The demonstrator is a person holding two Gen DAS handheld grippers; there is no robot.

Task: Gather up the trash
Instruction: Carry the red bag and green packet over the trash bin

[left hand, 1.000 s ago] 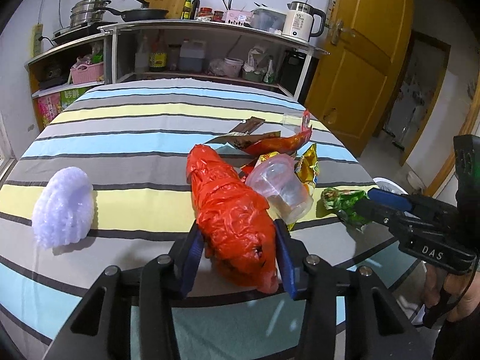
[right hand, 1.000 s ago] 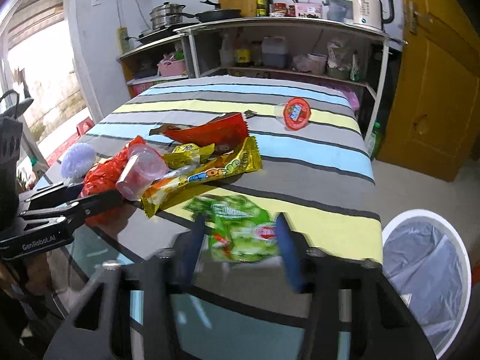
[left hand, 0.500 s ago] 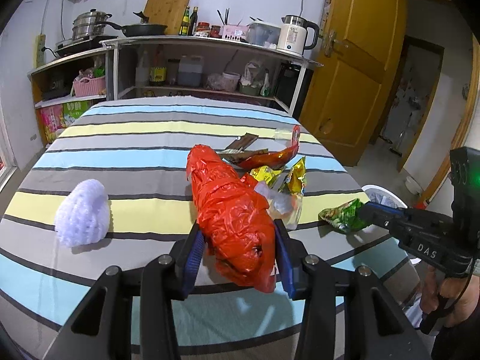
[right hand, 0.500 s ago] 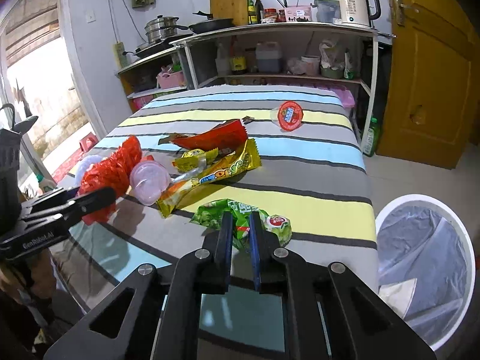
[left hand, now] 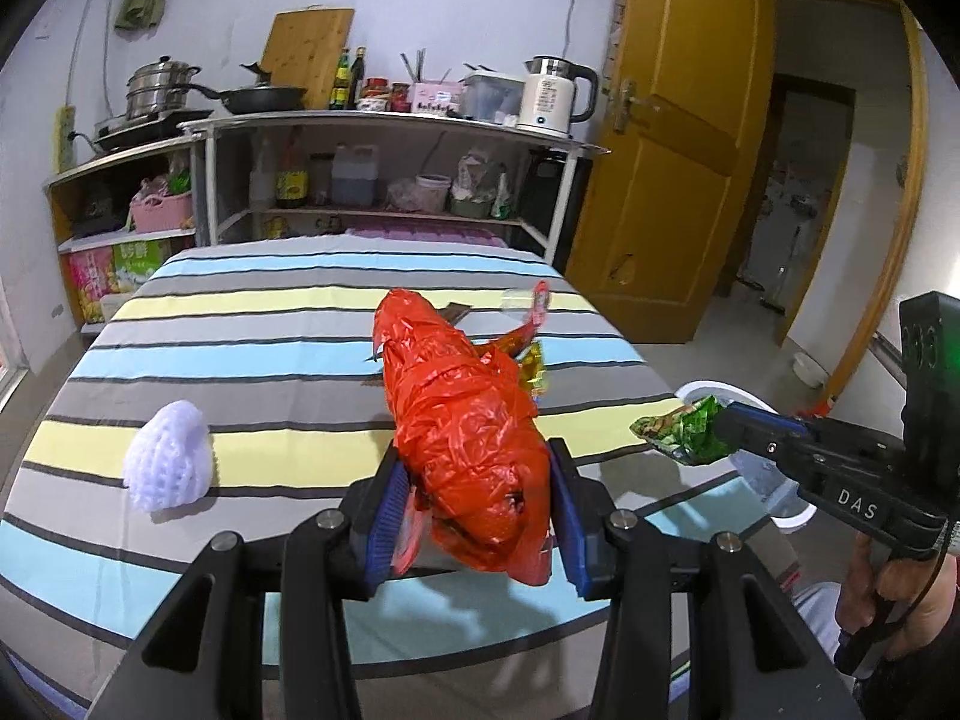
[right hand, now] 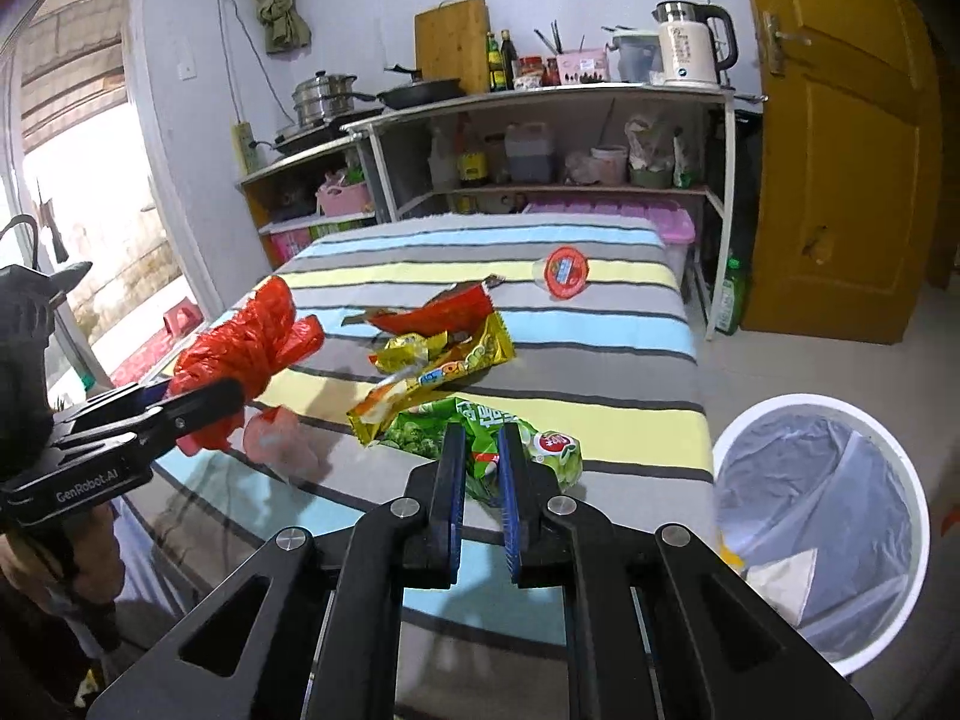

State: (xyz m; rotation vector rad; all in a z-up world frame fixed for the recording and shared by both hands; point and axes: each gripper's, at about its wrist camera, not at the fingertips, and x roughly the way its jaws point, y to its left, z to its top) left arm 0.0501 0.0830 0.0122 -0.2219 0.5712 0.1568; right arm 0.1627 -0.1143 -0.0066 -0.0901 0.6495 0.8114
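Home kitchen, shelves [left hand: 384, 120] with pots [left hand: 159, 87], pan [left hand: 264, 97], kettle [left hand: 555, 96], cutting board [left hand: 309, 54], sauce bottles [left hand: 348, 78], striped tablecloth [left hand: 240, 324]

The red bag [left hand: 468, 438] hides most of the wrappers [left hand: 531, 360] behind it. The clear cup [right hand: 282, 441] under the left fingers [right hand: 204, 402] is blurred. The bin [right hand: 822, 516] is cut off by the picture's edge.

The right gripper [left hand: 729, 426] has the white letters "DAS" on its side. The left gripper [right hand: 204, 399] has the words "GenRobot.AI" on its side.
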